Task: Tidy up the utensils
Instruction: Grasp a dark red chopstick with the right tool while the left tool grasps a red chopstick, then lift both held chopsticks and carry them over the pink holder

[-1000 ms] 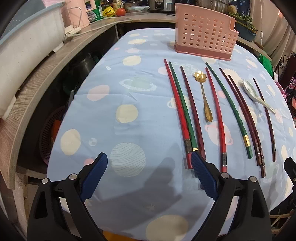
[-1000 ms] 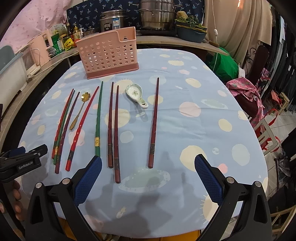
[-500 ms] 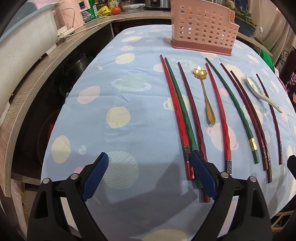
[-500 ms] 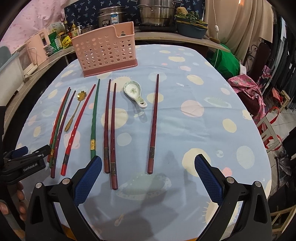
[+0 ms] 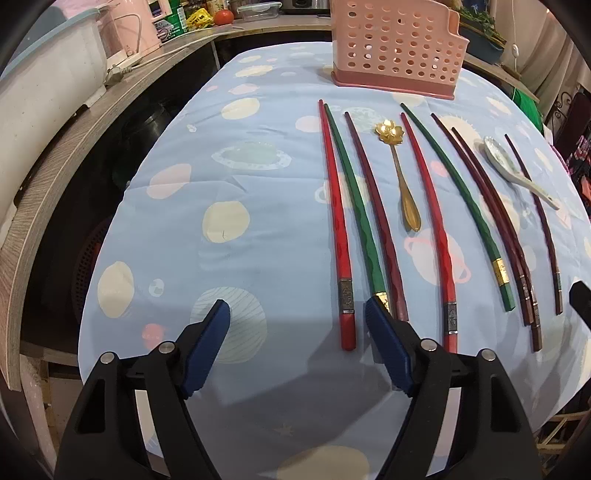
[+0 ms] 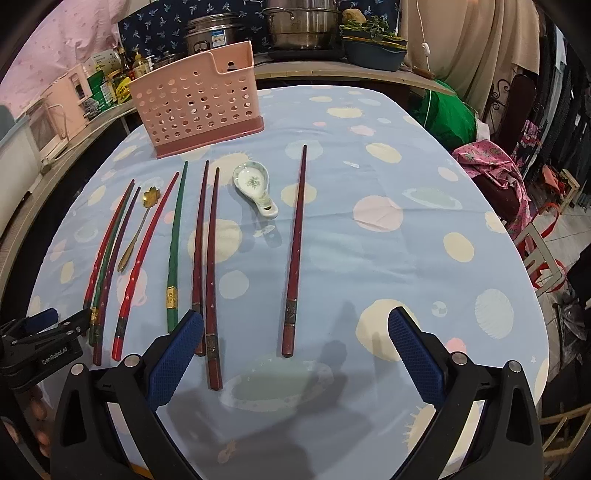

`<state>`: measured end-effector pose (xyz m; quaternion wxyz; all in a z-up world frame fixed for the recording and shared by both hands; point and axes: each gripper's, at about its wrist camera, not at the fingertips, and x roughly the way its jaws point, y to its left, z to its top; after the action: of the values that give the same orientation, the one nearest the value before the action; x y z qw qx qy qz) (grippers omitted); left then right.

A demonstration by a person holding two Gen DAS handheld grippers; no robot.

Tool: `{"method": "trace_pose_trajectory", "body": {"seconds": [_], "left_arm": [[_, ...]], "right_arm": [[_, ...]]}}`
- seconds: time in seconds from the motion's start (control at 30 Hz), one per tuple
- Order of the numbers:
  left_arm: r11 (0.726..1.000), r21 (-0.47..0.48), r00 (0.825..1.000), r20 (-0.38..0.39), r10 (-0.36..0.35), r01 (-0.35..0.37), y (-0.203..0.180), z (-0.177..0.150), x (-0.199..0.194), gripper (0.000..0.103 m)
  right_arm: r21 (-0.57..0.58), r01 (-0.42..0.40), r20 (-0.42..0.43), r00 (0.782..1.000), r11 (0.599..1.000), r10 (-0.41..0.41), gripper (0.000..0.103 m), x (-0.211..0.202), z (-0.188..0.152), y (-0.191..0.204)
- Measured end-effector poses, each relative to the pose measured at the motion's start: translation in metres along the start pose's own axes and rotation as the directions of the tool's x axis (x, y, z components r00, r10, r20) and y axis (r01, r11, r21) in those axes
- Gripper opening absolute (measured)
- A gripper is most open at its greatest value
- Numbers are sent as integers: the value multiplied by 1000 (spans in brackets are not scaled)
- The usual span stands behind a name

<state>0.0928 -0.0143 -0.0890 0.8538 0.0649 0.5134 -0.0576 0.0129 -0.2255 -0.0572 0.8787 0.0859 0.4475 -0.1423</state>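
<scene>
Several chopsticks in red, green and dark red lie side by side on the blue spotted tablecloth [image 5: 229, 258]. A gold spoon [image 5: 400, 173] and a ceramic spoon [image 6: 255, 184] lie among them. The pink perforated basket [image 6: 199, 99] stands at the far side. My left gripper [image 5: 297, 306] hangs over the near end of the leftmost red chopstick [image 5: 338, 229]. Its jaws are closing, with that end between them and untouched. My right gripper [image 6: 295, 316] is open, and the near end of a lone dark red chopstick [image 6: 295, 251] lies between its fingers. The left gripper [image 6: 66, 319] shows at that view's left edge.
A wooden counter [image 5: 55, 177] with appliances and bottles curves along the table's left and back. Steel pots [image 6: 299, 22] stand behind the basket. A chair with pink cloth [image 6: 495, 166] and a green bag stand off the right edge. The tablecloth's right half holds nothing.
The left gripper's jaws have narrowed, and the red chopstick's end now lies between them instead of under the right finger. The right gripper has hardly moved.
</scene>
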Motion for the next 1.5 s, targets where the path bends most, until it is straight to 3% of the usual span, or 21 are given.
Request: {"method": "trace_pose_trajectory", "body": {"seconds": [0.1,0.17,0.47,0.67,0.87,1.2,1.5], "left_arm": [[1000,-11,1000,-2,-11,11,3,1,0,67],[999,-20,1000,-7,-26,26,6,2,0,57],[998,-8,998,-8,-57,57,4,-1,-5,25],[998,-11,998,-10,-63,63,7,-3,-7,11],[996,-21,997,-9,-82,82,9,-5,-9,8],[994,-51,995,34,-91,93,21,-6,-35,7],[986,-97,980,154,-123,139,43,18,-86,7]], "right_arm": [[0,3,3,1000,1000,-3,92,3,2,-2],[-1,1,3,1000,1000,-1,89,6,2,-2],[11,-26,-41,999,1000,26,53,27,1,-6],[-4,-19,-37,999,1000,18,31,30,-5,-7],[-8,-19,-21,1000,1000,18,7,28,-7,-12],[23,-33,30,999,999,32,7,2,-2,-25],[69,-65,173,984,995,52,7,-50,33,-48]]}}
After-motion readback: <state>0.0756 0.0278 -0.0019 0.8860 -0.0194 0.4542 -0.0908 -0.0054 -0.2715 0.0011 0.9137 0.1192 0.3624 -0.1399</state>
